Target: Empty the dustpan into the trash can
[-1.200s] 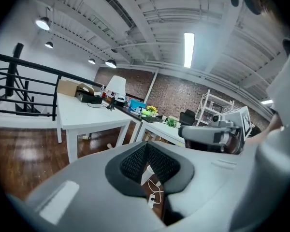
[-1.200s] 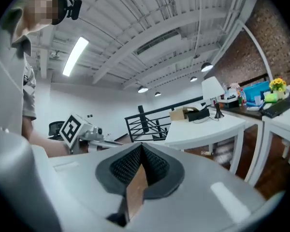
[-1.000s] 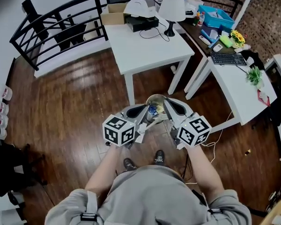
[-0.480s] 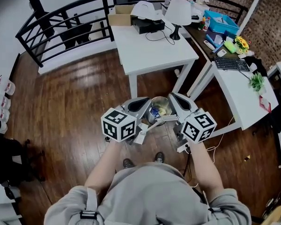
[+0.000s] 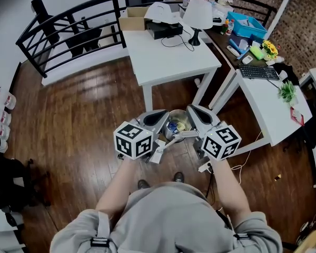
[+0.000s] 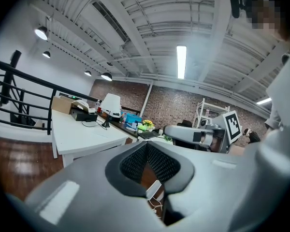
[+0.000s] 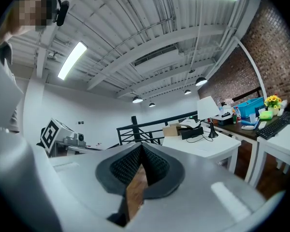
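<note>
- Pressing together at the tips, the fingers [image 6: 133,164] of the left gripper [image 6: 146,148] hold nothing. Only wood floor and a white cable show through the small gap beneath them.
- The right gripper [image 7: 141,151] is the same: fingers [image 7: 122,169] fully closed, with bare floor showing below.
- From the head view, the left gripper [image 5: 156,119] and the right gripper [image 5: 196,116] sit side by side, with their tips over the near rim of the trash can [image 5: 175,110]. The can stands on the floor just ahead of the person's feet and has scraps inside.
- I cannot pick out the dustpan for certain. A pale bar [image 5: 174,138] runs between the two grippers at the can's near edge and may be part of it, but neither gripper has hold of it.
- To do this well, I judge one gripper should open wide and take the dustpan firmly by its handle. It should tip only once the lip is well inside the rim.
- A white table leg [image 5: 146,101] stands just beyond the can, so the swing should stay short.
</note>
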The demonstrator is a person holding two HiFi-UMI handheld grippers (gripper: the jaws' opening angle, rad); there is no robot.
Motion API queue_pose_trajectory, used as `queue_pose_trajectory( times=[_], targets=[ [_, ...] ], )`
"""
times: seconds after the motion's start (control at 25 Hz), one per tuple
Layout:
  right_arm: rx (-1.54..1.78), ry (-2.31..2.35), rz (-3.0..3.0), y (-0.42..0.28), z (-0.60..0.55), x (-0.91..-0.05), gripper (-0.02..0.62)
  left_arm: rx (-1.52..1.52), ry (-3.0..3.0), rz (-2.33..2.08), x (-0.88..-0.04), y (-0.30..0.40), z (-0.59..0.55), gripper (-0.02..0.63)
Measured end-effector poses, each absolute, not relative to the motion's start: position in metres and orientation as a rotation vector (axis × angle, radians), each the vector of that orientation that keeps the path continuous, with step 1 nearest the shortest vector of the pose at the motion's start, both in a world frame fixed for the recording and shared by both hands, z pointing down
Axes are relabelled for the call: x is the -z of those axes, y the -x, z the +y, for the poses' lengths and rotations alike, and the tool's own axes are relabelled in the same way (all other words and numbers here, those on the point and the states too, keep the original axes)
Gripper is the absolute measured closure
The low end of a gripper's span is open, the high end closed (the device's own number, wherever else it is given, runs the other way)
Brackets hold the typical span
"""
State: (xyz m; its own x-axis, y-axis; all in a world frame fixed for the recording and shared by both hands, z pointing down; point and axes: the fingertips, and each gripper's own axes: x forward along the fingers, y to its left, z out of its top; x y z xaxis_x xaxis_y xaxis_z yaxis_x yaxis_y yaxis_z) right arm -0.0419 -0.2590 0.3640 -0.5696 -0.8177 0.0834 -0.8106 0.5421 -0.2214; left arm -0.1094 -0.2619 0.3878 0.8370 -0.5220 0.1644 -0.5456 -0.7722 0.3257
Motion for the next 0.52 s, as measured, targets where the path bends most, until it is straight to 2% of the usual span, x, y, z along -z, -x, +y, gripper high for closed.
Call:
queue_pose_trajectory(
  times=[0.52],
  targets=[
    [0.367, 1.455, 2.729, 0.0385, -0.2592, -0.3626, 0.595, -0.106, -2.641, -0.788, -0.3898, 0.1052, -0.2621, 0.6]
  ],
)
